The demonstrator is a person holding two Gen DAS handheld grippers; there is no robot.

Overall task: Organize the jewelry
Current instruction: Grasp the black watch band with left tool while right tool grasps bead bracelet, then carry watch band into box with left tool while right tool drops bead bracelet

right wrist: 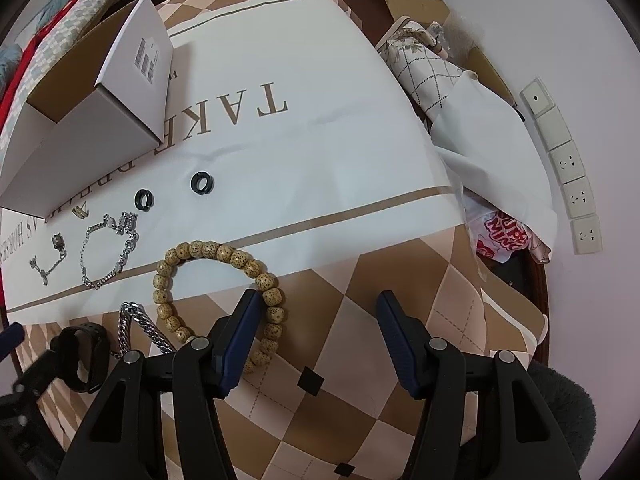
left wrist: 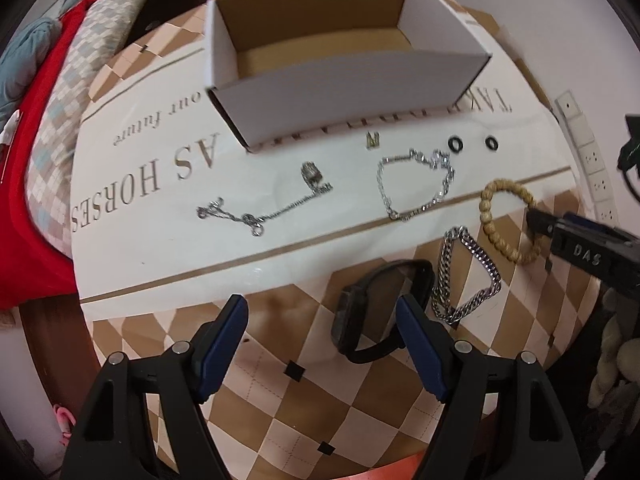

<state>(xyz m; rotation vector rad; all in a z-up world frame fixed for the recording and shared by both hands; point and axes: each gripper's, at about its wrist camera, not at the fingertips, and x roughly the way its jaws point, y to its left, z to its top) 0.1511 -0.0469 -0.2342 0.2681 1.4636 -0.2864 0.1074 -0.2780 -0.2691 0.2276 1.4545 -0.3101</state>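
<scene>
An open white cardboard box [left wrist: 340,92] stands at the back of the cloth-covered table; it also shows in the right wrist view [right wrist: 100,128]. In front of it lie a thin chain with a charm [left wrist: 264,208], a silver bracelet [left wrist: 416,184], two black rings [left wrist: 455,145] [left wrist: 490,143], a small gold piece [left wrist: 373,140], a wooden bead bracelet [right wrist: 224,288], a heavy silver chain [left wrist: 468,276] and a black watch [left wrist: 380,308]. My left gripper [left wrist: 322,320] is open, its right finger beside the watch. My right gripper [right wrist: 316,316] is open, its left finger over the bead bracelet's right side.
The table carries a white and brown checkered cloth [left wrist: 304,392] with lettering. A red and patterned blanket [left wrist: 44,160] lies at the left. Folded fabric and bags [right wrist: 472,92] pile at the right, by a wall socket strip [right wrist: 568,168].
</scene>
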